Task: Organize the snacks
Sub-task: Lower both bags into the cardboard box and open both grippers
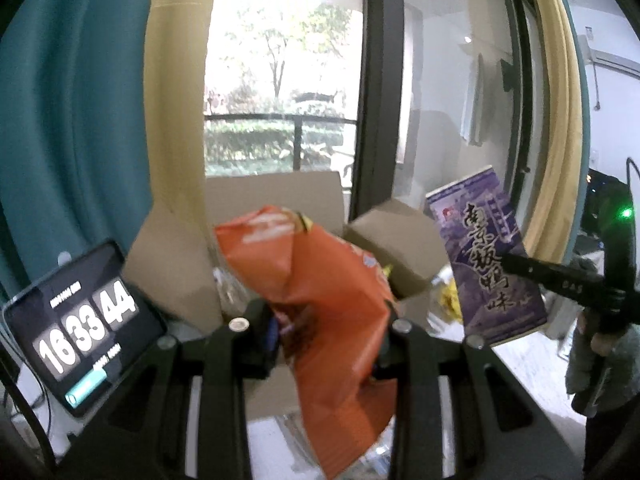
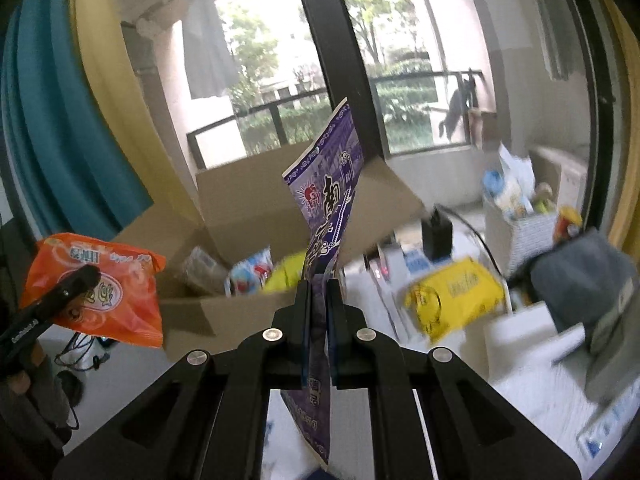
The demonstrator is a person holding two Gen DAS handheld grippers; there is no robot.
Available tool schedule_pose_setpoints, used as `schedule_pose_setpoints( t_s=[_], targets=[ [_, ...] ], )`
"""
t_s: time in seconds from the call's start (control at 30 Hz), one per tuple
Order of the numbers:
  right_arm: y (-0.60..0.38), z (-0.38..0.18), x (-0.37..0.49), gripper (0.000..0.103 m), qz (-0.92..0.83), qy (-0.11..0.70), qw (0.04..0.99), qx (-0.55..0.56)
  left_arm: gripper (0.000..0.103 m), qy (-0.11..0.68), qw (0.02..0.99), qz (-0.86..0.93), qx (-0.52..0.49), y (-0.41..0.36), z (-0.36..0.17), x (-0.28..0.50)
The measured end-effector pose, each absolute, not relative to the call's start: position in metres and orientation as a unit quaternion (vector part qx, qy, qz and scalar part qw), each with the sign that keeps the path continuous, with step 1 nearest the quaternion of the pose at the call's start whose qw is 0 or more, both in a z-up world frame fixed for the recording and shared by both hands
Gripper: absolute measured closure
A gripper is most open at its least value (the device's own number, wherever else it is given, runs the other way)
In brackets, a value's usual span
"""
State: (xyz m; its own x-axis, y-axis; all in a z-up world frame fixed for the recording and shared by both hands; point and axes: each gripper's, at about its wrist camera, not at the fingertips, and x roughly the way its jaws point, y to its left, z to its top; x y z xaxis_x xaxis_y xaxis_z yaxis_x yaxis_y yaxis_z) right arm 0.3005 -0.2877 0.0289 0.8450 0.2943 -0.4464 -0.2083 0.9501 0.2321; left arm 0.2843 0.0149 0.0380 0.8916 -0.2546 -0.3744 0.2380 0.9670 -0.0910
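My left gripper (image 1: 320,320) is shut on an orange snack bag (image 1: 320,280), held up in front of an open cardboard box (image 1: 280,200). The same orange snack bag (image 2: 100,288) hangs at the left of the right wrist view, pinched by the left gripper (image 2: 86,276). My right gripper (image 2: 319,280) is shut on a flat purple snack packet (image 2: 324,184), which stands edge-on above the cardboard box (image 2: 240,208). In the left wrist view the purple snack packet (image 1: 488,256) hangs at the right, with the right gripper (image 1: 508,260) clamped on its edge. Several snack packs (image 2: 256,272) lie inside the box.
A tablet (image 1: 80,320) showing a clock leans at the left. A yellow bag (image 2: 452,292), a white basket of items (image 2: 524,216) and a grey bundle (image 2: 580,276) sit on the white table (image 2: 520,360) to the right. A window and teal curtain (image 1: 72,120) stand behind.
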Motion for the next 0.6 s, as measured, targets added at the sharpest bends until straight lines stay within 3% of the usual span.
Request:
schedule_pose_setpoints(
  t_s=[0.4,0.6],
  targets=[
    [-0.258,0.056,0.368,0.095,0.136,0.206,0.968,0.046,0.07,0.172,0.982,-0.072,-0.027,0.03,0.026,0.365],
    [-0.229,0.049,0.412,0.095,0.106,0.206,0.973,-0.015,0.07,0.198,0.978,-0.053,-0.033,0.031,0.01,0.407]
  ],
)
